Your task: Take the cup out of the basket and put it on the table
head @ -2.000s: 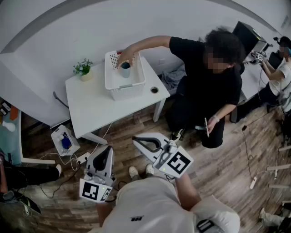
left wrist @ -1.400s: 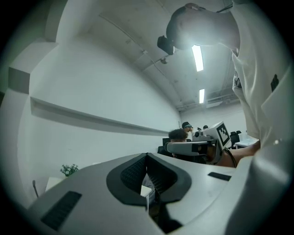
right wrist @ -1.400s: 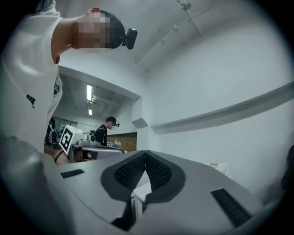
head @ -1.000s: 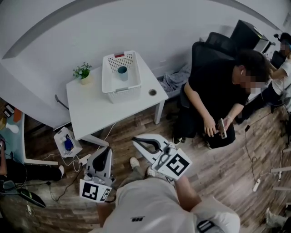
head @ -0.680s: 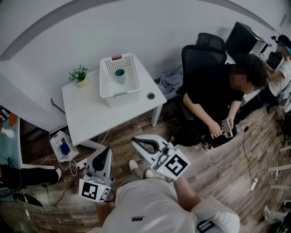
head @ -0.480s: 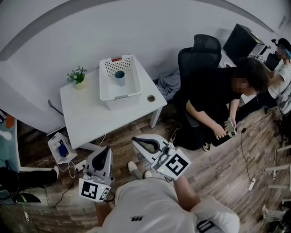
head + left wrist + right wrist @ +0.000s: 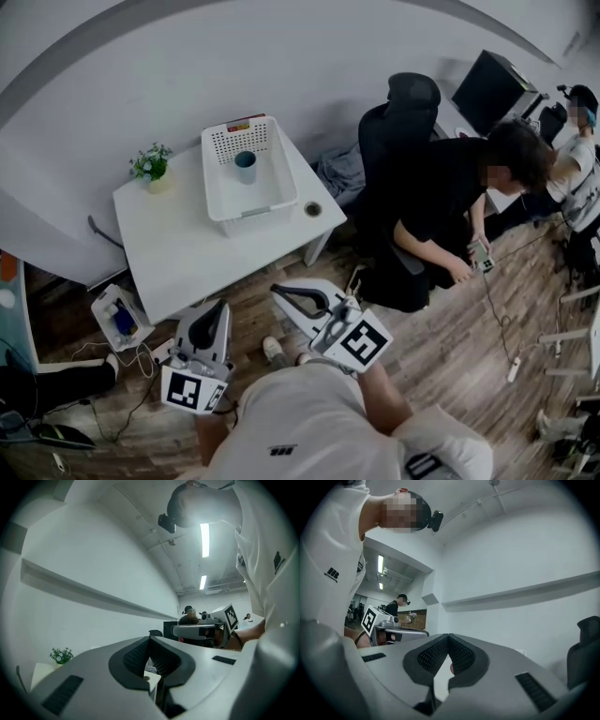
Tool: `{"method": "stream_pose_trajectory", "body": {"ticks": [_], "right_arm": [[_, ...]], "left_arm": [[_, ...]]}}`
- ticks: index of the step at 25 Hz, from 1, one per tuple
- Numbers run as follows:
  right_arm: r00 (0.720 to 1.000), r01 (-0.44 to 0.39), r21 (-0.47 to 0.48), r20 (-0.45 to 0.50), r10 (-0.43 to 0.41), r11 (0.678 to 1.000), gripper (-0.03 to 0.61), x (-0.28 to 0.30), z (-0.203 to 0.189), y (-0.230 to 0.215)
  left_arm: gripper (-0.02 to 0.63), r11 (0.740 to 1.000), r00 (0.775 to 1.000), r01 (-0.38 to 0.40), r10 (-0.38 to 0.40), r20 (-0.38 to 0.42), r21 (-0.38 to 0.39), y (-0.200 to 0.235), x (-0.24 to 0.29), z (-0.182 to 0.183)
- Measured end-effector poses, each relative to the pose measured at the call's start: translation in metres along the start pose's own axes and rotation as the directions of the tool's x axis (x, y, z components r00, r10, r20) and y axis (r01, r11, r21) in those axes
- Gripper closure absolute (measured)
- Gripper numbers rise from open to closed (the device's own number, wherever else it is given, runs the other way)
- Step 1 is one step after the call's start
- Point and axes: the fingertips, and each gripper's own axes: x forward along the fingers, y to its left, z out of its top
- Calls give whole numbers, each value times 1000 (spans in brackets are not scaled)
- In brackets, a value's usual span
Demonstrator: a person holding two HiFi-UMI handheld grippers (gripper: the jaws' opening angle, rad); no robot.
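1. Since two seconds ago, the seated person in black clothes (image 7: 441,202) has drawn an arm out of the white perforated plastic basket (image 7: 251,217). That person has turned away to the right and now bends over a handheld device.
2. The basket is now free of anyone's reach. Taking the cup out looks not yet begun, and it seems the approach can start.
3. The small blue-green cylindrical cup (image 7: 246,166) stands upright, mouth up, alone in the far half of the basket. The basket sits on the white square table (image 7: 187,253).
4. The left gripper (image 7: 222,306) and right gripper (image 7: 276,289) hang low by the wearer's body, well apart from the table. The fingers of each are pressed together with nothing between them.
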Motion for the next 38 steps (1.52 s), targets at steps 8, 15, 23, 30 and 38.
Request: {"method": "stream_pose_trajectory", "body": {"ticks": [8, 15, 23, 30, 38], "right_arm": [[999, 39, -8, -18, -39, 999, 566, 24, -4, -4], [998, 60, -1, -20, -60, 998, 566, 34, -8, -20], [999, 47, 0, -27, -47, 999, 566, 47, -23, -54], [1000, 6, 19, -19, -5, 1000, 566, 65, -27, -91], [999, -46, 20, -16, 47, 999, 566, 76, -34, -130]], "left_arm": [[604, 999, 999, 35, -35, 13, -17, 29, 4, -2], [604, 999, 999, 43, -43, 6, -31, 44, 17, -5], [604, 999, 999, 31, -31, -15, -33, 59, 48, -16], [604, 1000, 999, 8, -9, -30, -27, 78, 80, -19], [604, 999, 998, -26, 24, -57, -34, 91, 118, -26]]}}
